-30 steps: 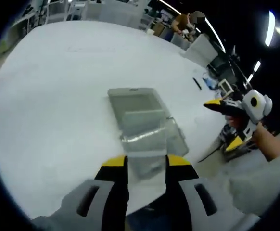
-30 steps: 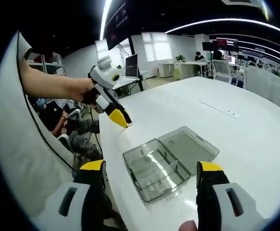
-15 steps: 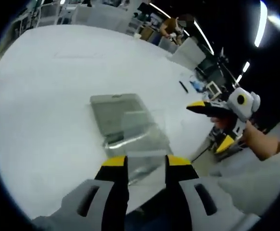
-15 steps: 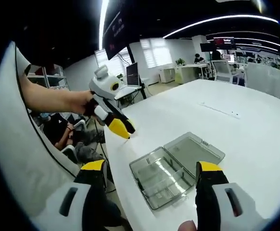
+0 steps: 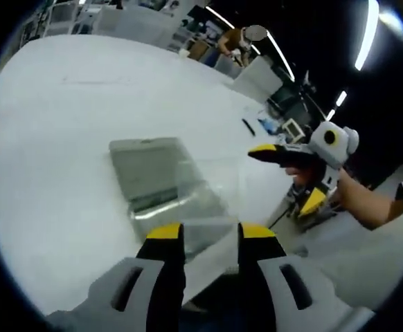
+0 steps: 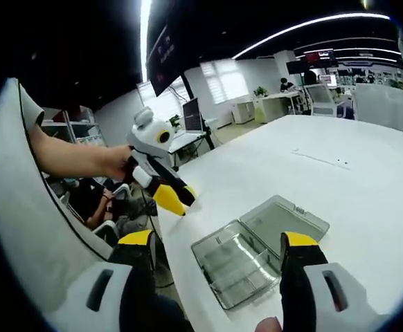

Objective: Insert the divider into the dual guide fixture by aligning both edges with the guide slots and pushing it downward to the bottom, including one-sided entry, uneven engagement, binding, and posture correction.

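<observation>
Table (image 6: 368, 173): white, carries an open clear box (image 6: 257, 256) w/ lid laid flat, near the edge by the person. Seen also in left gripper view (image 5: 167, 187).

Divider (image 5: 208, 190): clear sheet pinched in left tool (image 5: 208, 232), held above/in front of box; judged not yet entered in guide slots. Alignment, both-edge entry and push to bottom all left to do.

Right tool (image 6: 215, 242): jaws spread wide, nothing held, hovering over box.

Labels/writing: none legible.
</observation>
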